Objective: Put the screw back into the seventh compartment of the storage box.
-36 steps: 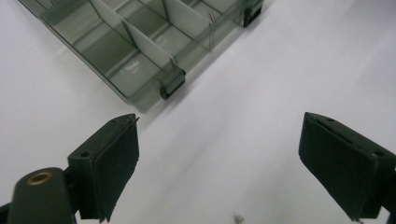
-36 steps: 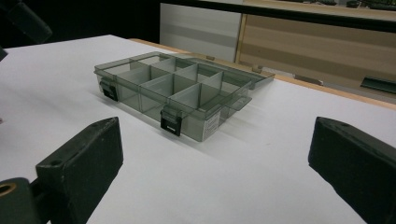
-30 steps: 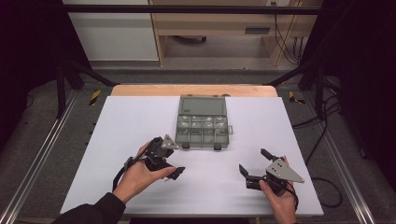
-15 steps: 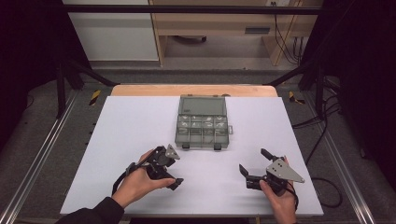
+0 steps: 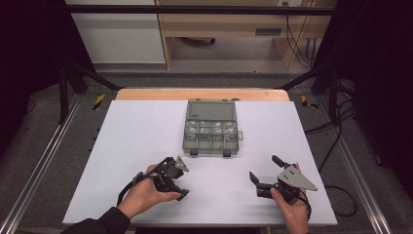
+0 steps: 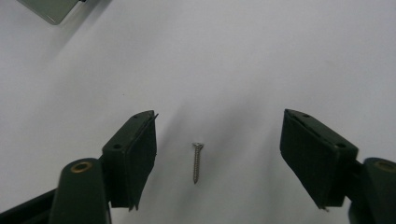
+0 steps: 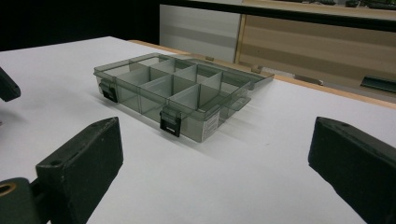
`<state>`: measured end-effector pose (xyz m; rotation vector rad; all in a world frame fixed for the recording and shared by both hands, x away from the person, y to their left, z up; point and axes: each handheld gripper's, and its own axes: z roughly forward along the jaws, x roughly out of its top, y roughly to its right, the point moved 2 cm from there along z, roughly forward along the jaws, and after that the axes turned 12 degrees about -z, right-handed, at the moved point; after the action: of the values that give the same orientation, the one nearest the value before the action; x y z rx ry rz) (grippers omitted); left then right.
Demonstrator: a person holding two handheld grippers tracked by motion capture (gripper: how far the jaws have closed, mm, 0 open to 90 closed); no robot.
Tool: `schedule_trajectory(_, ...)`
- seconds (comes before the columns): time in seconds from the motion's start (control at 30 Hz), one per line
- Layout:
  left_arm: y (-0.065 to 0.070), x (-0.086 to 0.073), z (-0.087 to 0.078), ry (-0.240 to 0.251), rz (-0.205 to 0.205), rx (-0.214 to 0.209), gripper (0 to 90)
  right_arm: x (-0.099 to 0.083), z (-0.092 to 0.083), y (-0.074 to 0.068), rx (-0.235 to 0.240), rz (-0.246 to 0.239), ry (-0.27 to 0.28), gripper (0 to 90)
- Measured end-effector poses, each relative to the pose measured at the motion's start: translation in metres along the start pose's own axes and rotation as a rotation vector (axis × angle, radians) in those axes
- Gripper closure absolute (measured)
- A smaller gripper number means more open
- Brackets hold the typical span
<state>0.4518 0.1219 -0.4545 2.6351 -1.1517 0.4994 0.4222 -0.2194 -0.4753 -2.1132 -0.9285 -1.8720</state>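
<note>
A small silver screw [image 6: 197, 162] lies on the white table top, straight between the two black jaws of my left gripper [image 6: 217, 135]. The jaws have just been closing in on it, but neither pad touches it. From above, the left gripper [image 5: 170, 183] points down at the table near the front, left of centre. My right gripper [image 5: 264, 166] rests at the front right, open and empty, and faces a smoky grey compartment box [image 7: 177, 88]. That box [image 5: 212, 127] sits mid-table with its lid folded back.
The white board [image 5: 136, 131] spreads wide on both sides of the box. A wooden table edge [image 5: 204, 93] runs behind it. Metal frame rails [image 5: 44, 161] run along the left and right sides, and cables [image 5: 336, 146] hang off to the right.
The left hand has shifted slightly toward the table's near edge and tipped its gripper down. The right hand has not moved.
</note>
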Motion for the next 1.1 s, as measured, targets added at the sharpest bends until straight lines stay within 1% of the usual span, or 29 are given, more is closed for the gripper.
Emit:
schedule_trajectory(0.2, -0.002, 0.001, 0.002, -0.022, -0.005, 0.009, 43.5, 0.000, 0.000, 0.000, 0.001, 0.000, -0.004, 3.2)
schedule_trajectory(0.27, -0.003, 0.001, 0.002, -0.027, -0.023, 0.014, 48.1, 0.000, 0.000, 0.000, 0.000, 0.000, -0.002, 3.2)
schedule_trajectory(0.3, -0.005, 0.001, 0.002, -0.029, -0.020, 0.023, 49.8, 0.000, 0.000, 0.000, 0.000, 0.000, -0.002, 3.2)
schedule_trajectory(0.4, -0.008, 0.000, 0.003, -0.040, -0.028, 0.028, 55.3, 0.000, 0.000, 0.000, 0.002, -0.001, -0.004, 3.2)
schedule_trajectory(0.53, -0.009, -0.001, 0.004, -0.053, -0.039, 0.016, 62.1, 0.000, 0.000, 0.000, 0.002, -0.001, -0.005, 3.2)
schedule_trajectory(0.57, -0.010, -0.002, 0.004, -0.058, -0.033, 0.019, 63.5, 0.000, 0.000, 0.000, 0.002, -0.001, -0.005, 3.3)
schedule_trajectory(0.73, -0.011, -0.003, 0.005, -0.065, -0.045, 0.010, 71.0, 0.000, 0.001, 0.000, 0.002, -0.002, -0.005, 3.2)
schedule_trajectory(0.87, -0.015, -0.004, 0.006, -0.074, -0.050, 0.008, 75.6, 0.000, 0.001, -0.001, 0.004, -0.002, -0.006, 3.3)
schedule_trajectory(0.97, -0.015, -0.005, 0.007, -0.076, -0.061, -0.002, 78.4, 0.000, 0.001, -0.001, 0.003, -0.001, -0.005, 3.3)
schedule_trajectory(1.1, -0.015, -0.005, 0.008, -0.082, -0.053, -0.002, 84.0, 0.000, 0.001, 0.000, 0.002, -0.003, -0.006, 3.3)
